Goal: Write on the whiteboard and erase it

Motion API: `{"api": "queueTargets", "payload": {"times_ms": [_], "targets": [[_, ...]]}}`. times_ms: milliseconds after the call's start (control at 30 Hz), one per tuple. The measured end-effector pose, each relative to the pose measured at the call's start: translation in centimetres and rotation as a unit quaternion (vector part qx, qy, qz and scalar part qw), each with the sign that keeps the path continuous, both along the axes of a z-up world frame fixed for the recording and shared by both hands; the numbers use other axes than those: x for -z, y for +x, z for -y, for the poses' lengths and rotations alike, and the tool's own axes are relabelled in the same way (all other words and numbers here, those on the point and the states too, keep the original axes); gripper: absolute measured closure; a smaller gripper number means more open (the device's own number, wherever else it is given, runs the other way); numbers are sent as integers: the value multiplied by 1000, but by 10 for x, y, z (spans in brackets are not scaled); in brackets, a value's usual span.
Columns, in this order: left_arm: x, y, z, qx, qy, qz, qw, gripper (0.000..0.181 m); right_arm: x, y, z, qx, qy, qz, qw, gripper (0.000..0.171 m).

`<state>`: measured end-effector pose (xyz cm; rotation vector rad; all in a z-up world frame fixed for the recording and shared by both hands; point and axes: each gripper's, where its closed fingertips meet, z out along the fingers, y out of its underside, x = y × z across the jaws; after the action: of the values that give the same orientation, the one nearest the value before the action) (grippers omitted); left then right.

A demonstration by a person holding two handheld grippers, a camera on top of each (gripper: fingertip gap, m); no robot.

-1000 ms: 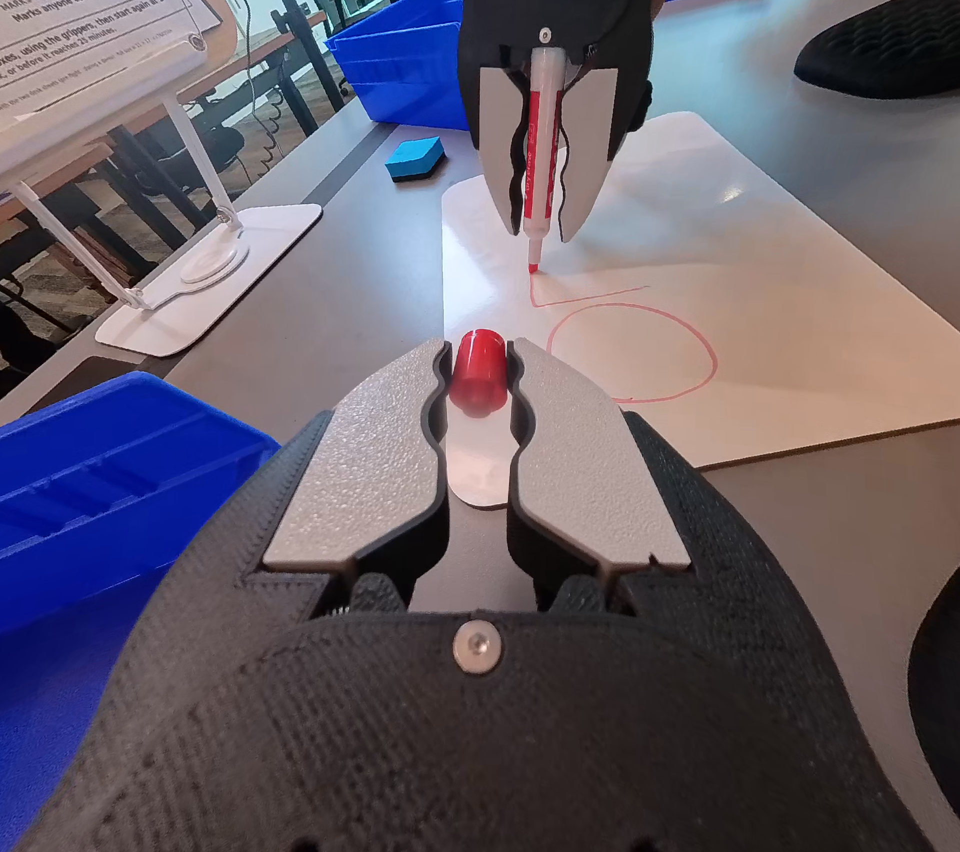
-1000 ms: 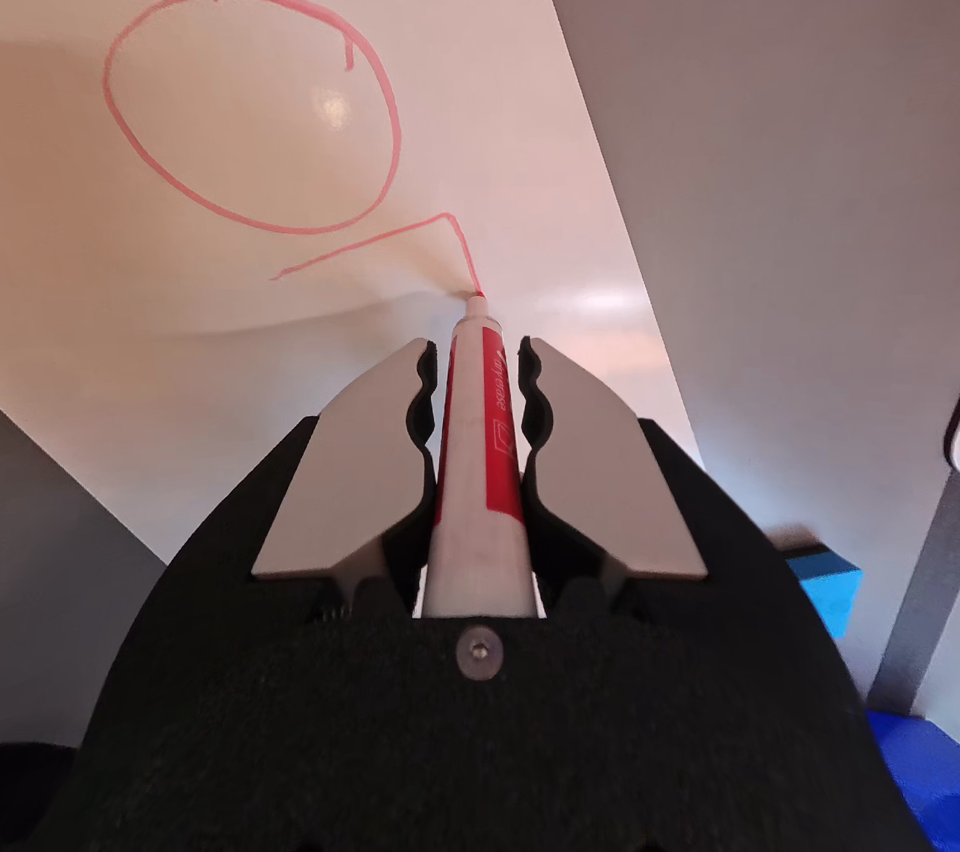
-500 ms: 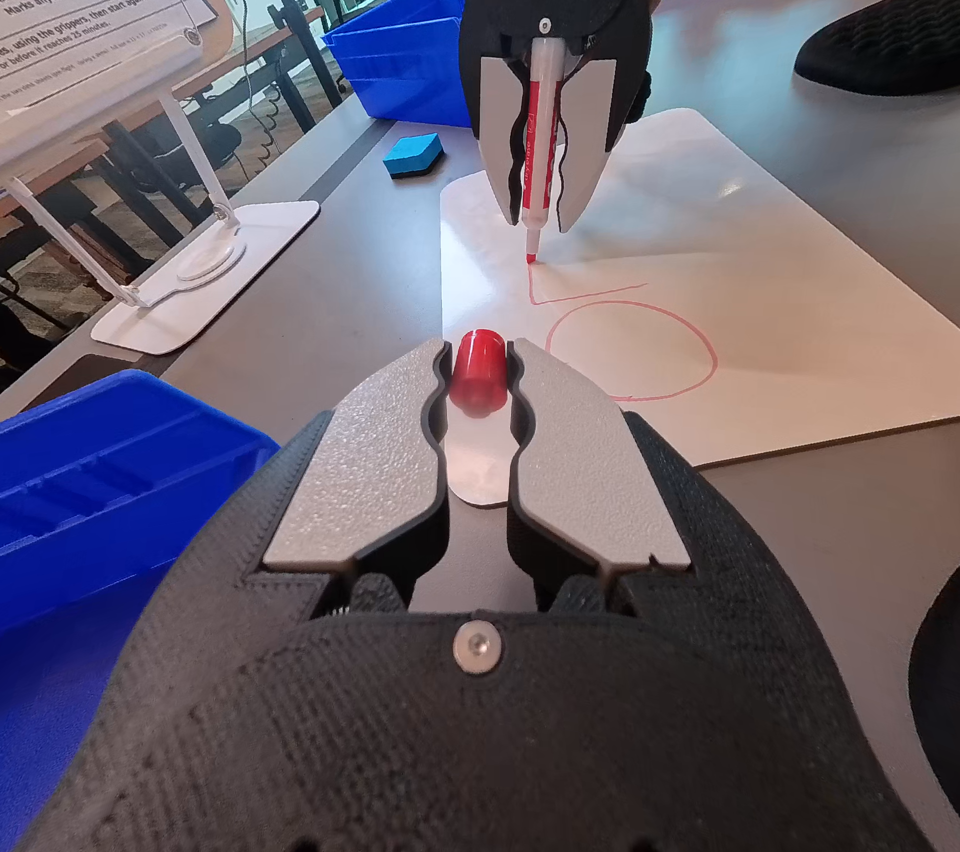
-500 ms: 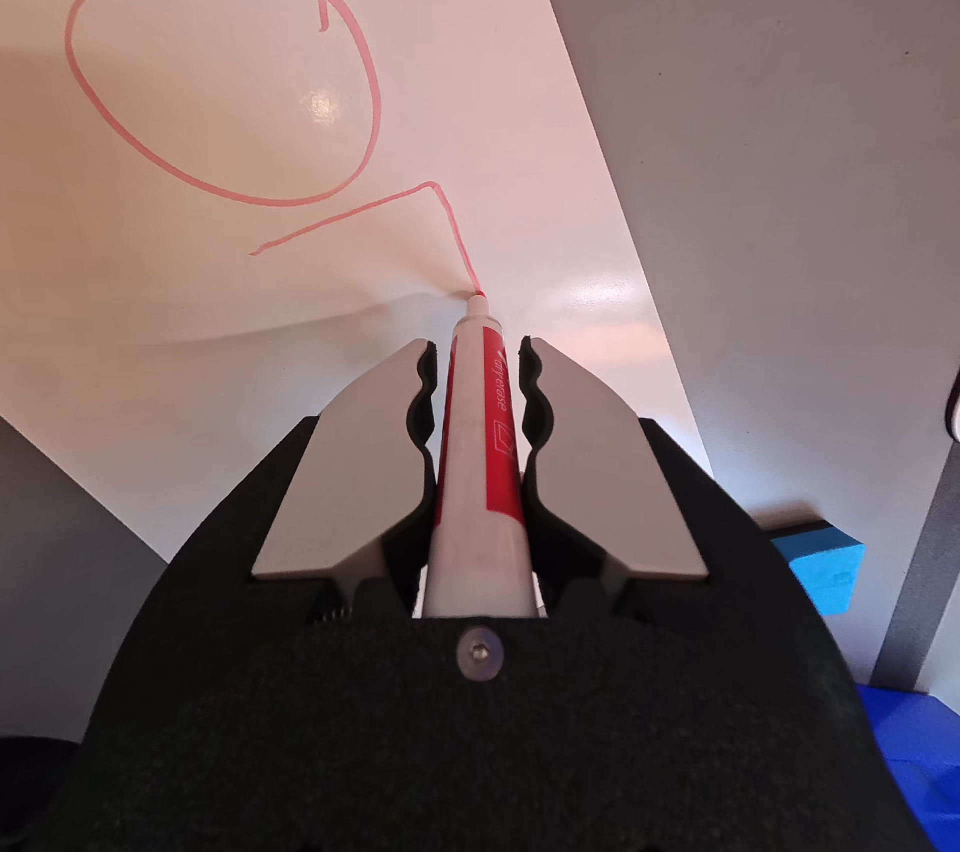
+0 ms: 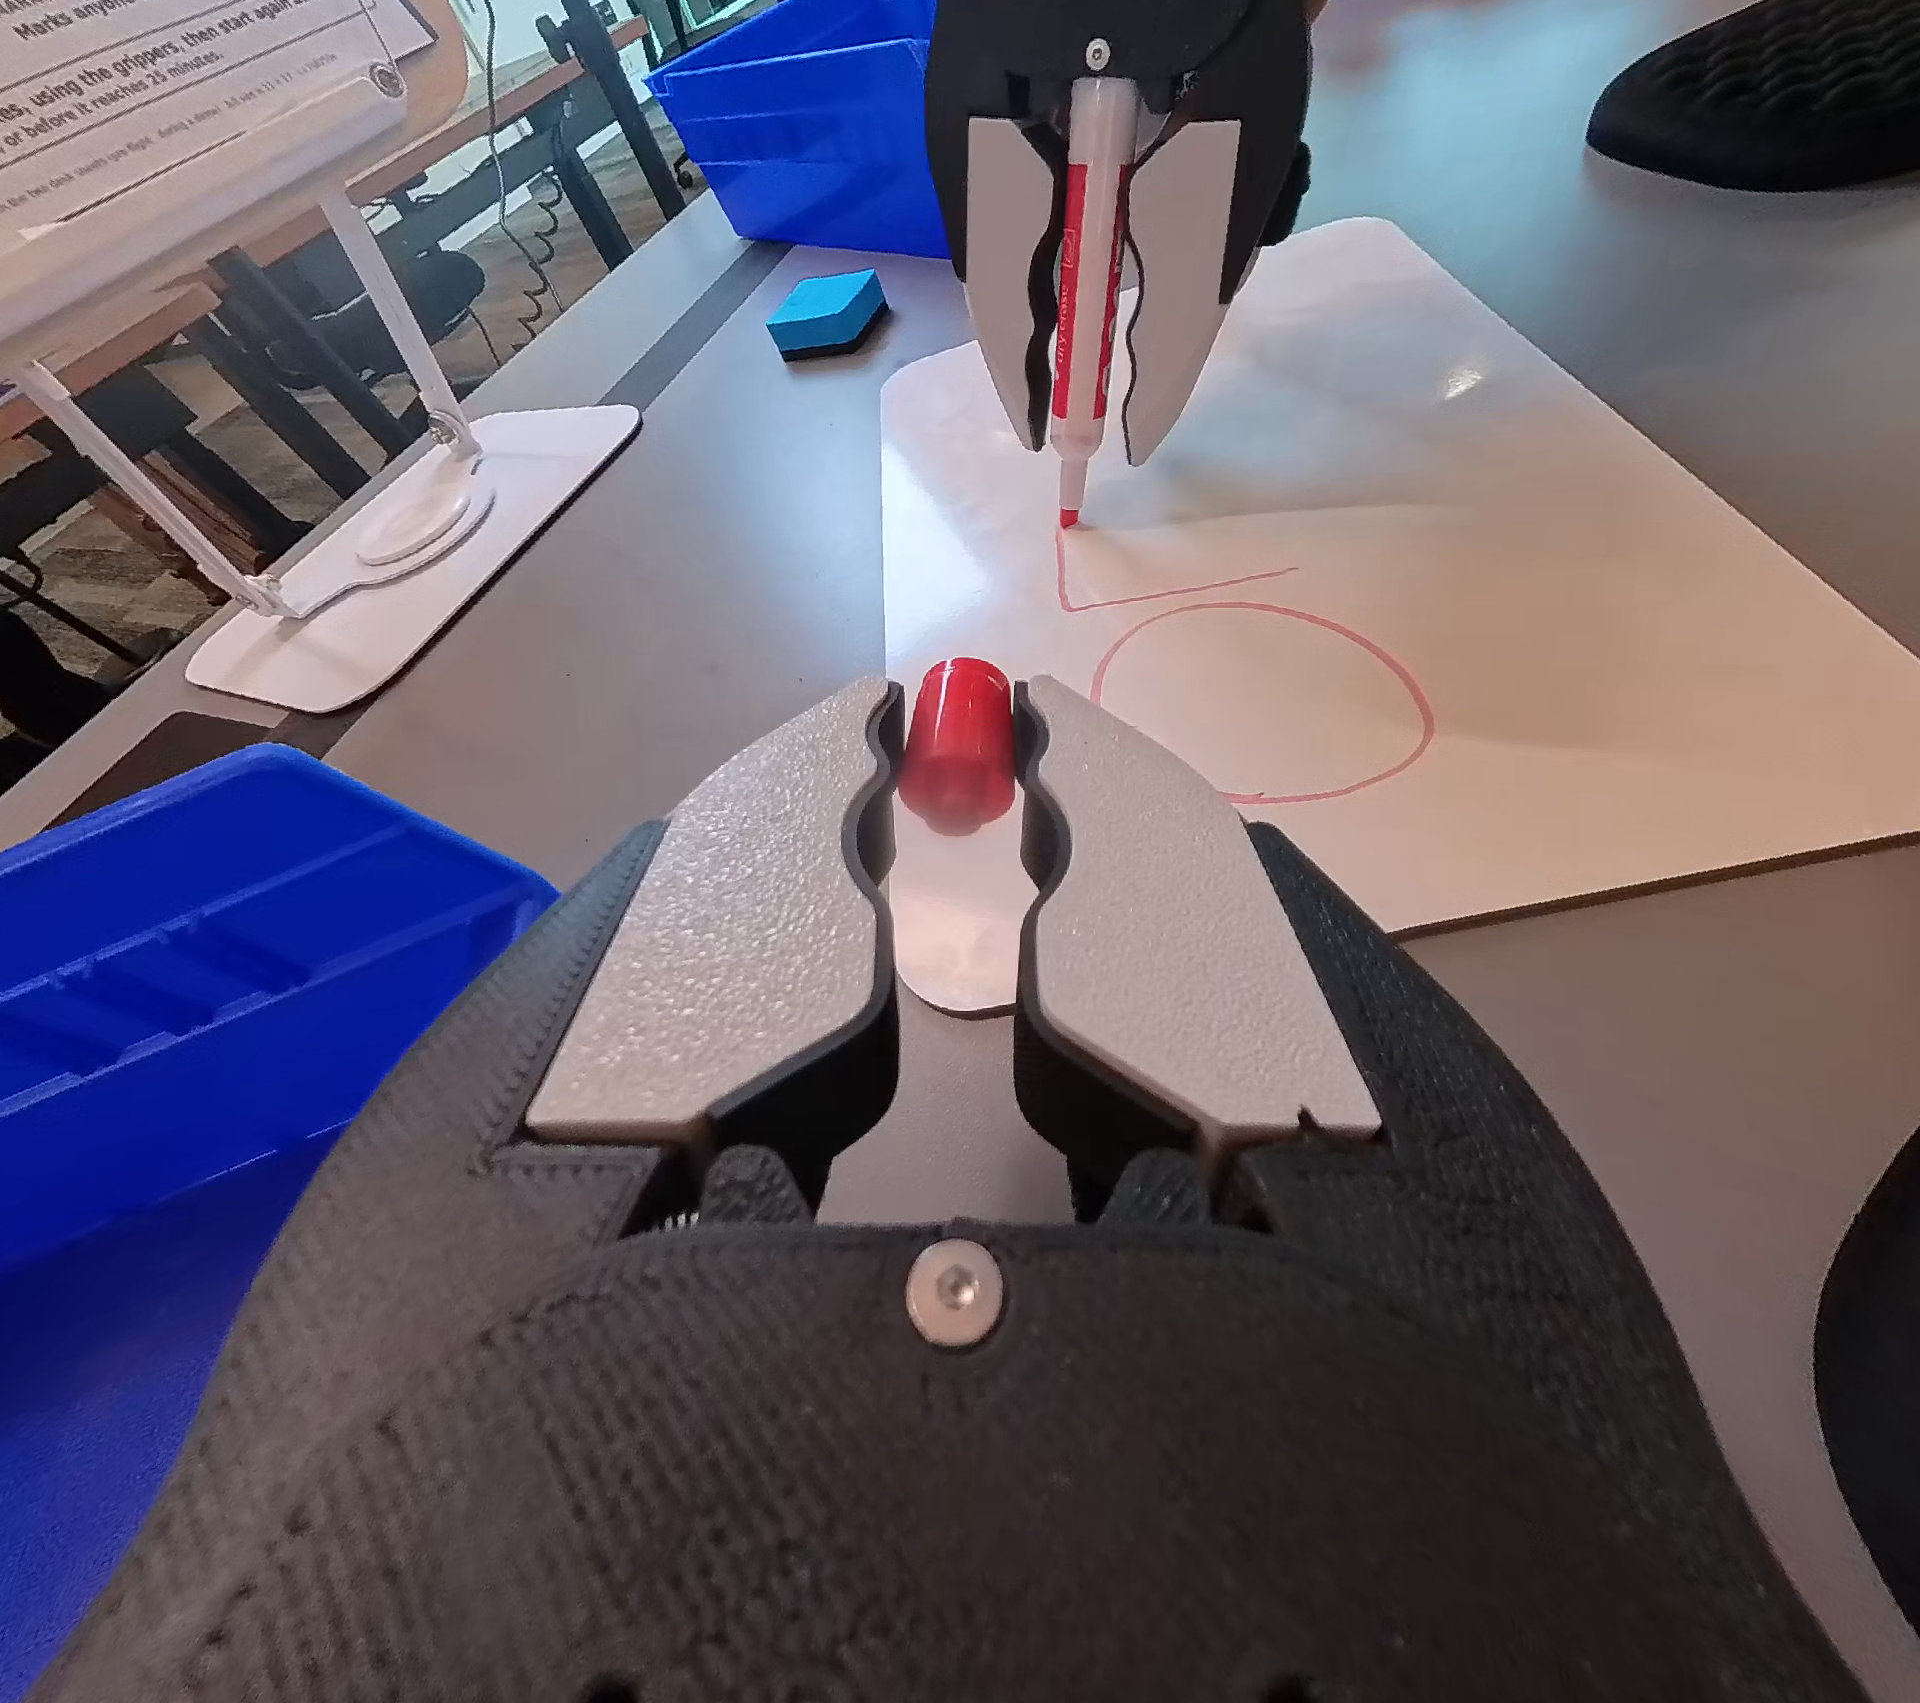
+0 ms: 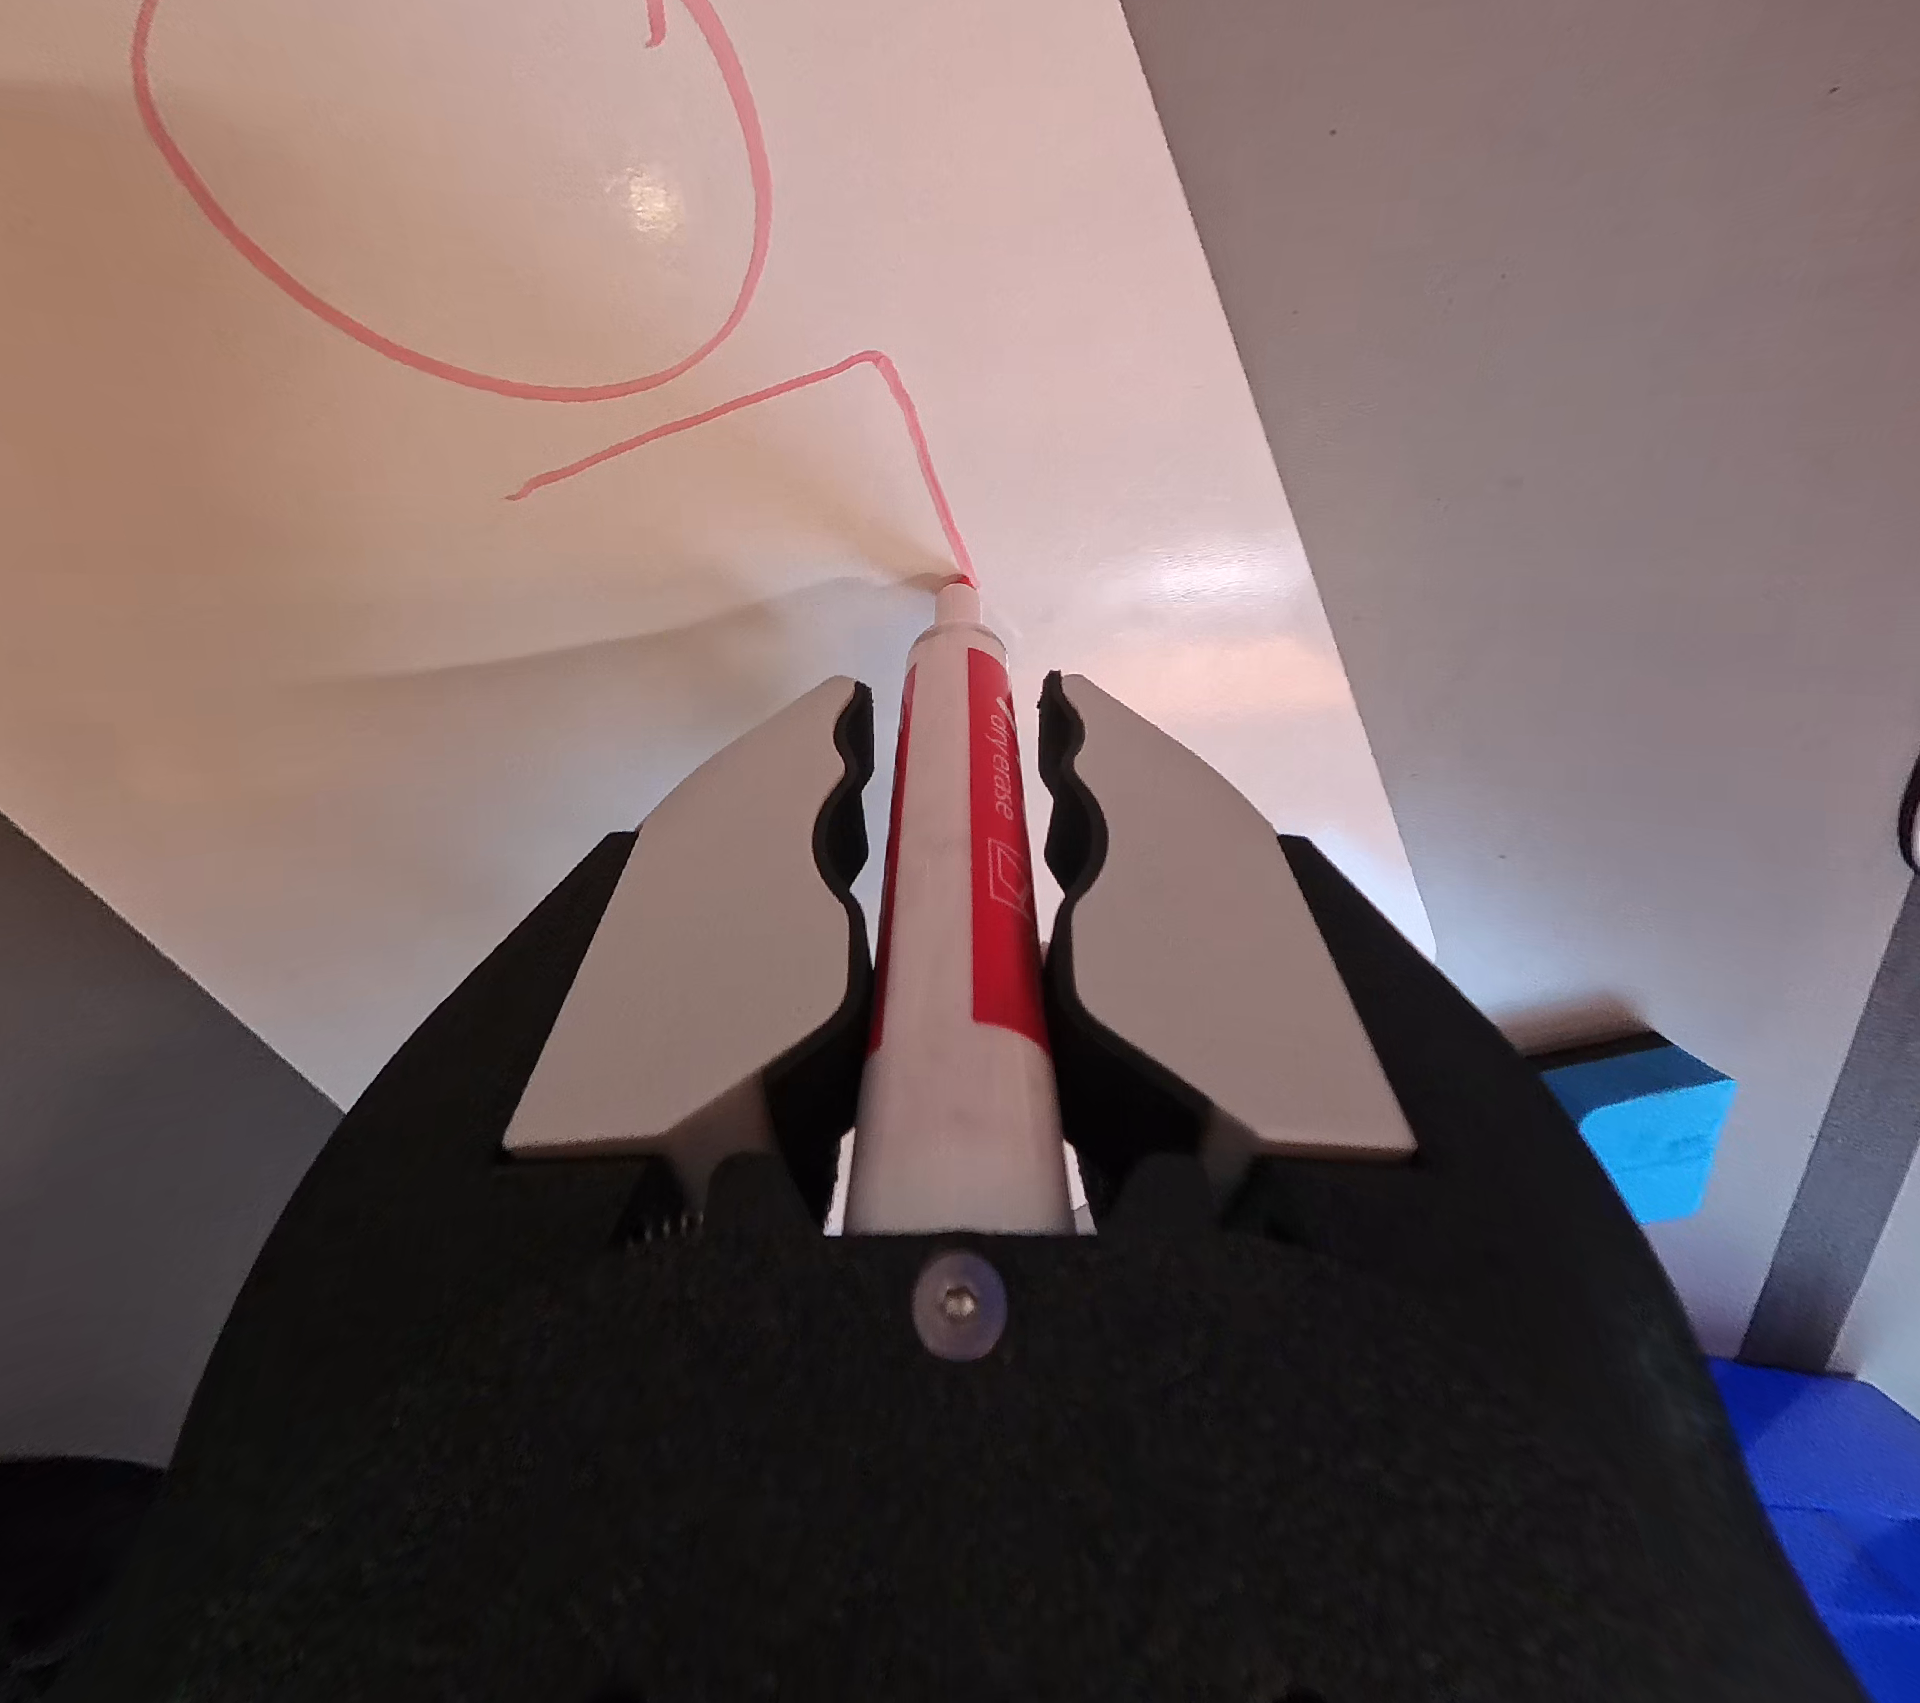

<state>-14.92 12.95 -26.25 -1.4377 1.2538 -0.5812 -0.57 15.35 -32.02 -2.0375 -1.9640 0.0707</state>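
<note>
Right wrist view: my right gripper [image 6: 958, 697] clamps the marker [image 6: 961, 936], tip seemingly touching the whiteboard [image 6: 520, 593]; my left gripper [image 5: 954, 703] pinches the red cap [image 5: 956, 760].

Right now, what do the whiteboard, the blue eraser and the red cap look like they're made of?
Whiteboard: a thin sheet with a glossy white coating that mirrors the lights; its brownish edge suggests fibreboard, though that is uncertain. Eraser: matte blue foam over a dark base, probably felt. Cap: smooth, shiny red plastic by its highlights.
</note>
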Motion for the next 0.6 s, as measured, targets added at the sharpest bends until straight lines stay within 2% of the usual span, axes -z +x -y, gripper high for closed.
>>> {"api": "queueTargets", "payload": {"times_ms": [600], "targets": [[2, 1, 1, 1, -3, -3, 1000, 161, -1, 21, 42, -10, -16, 11, 1000, 139]]}}
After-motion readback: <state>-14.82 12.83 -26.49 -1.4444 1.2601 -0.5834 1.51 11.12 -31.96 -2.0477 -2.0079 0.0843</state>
